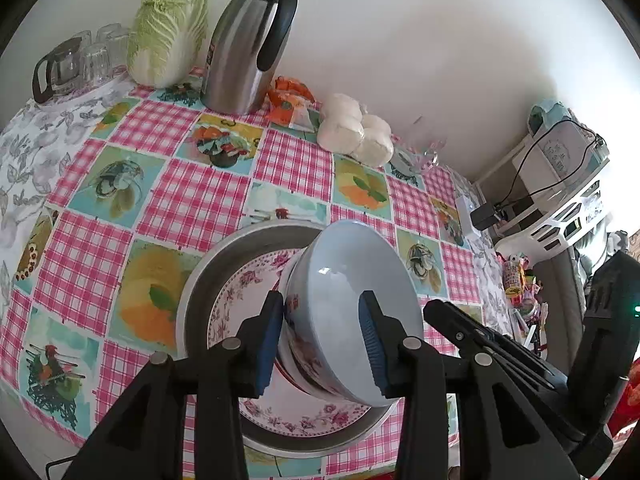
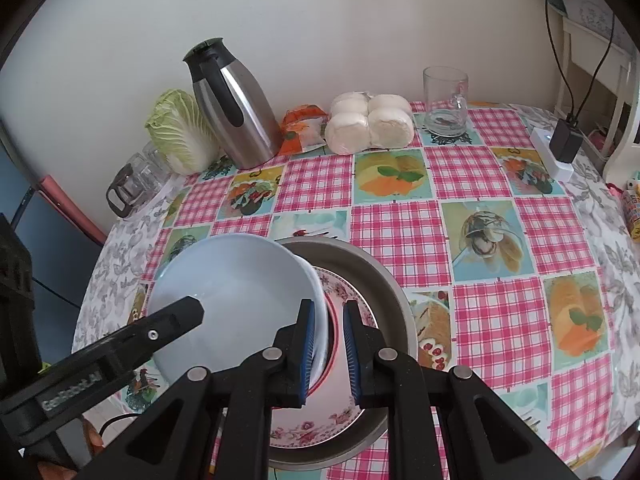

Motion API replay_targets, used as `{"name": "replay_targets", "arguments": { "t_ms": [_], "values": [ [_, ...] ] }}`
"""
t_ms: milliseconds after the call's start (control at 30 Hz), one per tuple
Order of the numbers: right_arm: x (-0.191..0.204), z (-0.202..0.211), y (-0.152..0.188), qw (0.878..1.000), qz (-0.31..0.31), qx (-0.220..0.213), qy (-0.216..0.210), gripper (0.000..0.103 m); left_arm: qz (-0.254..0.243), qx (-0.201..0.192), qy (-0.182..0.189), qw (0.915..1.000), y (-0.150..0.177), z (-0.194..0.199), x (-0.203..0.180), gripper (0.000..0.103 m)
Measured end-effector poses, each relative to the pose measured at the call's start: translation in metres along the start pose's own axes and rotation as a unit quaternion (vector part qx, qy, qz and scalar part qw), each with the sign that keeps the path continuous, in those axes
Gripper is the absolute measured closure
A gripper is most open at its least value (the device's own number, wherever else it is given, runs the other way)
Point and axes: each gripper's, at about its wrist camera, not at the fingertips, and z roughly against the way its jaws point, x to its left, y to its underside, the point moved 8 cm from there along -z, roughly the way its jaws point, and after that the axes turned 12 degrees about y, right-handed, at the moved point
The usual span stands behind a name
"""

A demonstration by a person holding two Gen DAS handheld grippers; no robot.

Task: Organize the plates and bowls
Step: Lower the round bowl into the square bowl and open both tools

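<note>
Glazed bowl (image 1: 352,304), tilted on floral plate (image 1: 256,288): stiff, slick, breakable; take it by the rim. Left gripper (image 1: 324,344) part-open, straddling the wall, pads seemingly slack; right gripper (image 2: 328,354) pinches the rim, jaws narrow.

We read one piece of lettering clearly enough to attempt: pale raised characters along the black body of the left gripper (image 2: 174,316), seen blurred at the lower left of the right wrist view, which appear to begin "Gen" and end "AI". A red and dark label on the steel thermos (image 1: 244,48) carries marks too small for us to read. Printed packets (image 1: 516,280) past the table's edge show colourful wrappers, their words illegible.
</note>
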Motion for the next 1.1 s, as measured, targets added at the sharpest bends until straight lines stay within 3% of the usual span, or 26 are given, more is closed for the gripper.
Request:
{"name": "replay_targets", "arguments": {
  "t_ms": [333, 667, 933, 1100],
  "values": [
    [-0.004, -0.005, 0.001, 1.0, -0.003, 0.005, 0.0, 0.086, 0.029, -0.048, -0.014, 0.9983, -0.011, 0.017, 0.017, 0.063],
    [-0.002, 0.0, 0.002, 1.0, 0.001, -0.001, 0.0, 0.086, 0.06, -0.011, -0.011, 0.9981, 0.0, -0.008, 0.036, 0.063],
    [-0.005, 0.005, 0.008, 1.0, -0.004, -0.007, -0.003, 0.086, 0.062, -0.022, 0.011, 0.9978, 0.002, -0.002, 0.032, 0.063],
    [-0.004, 0.013, 0.011, 1.0, -0.003, -0.017, -0.005, 0.082, 0.038, -0.05, 0.005, 0.998, 0.0, 0.015, 0.022, 0.052]
  ]
}}
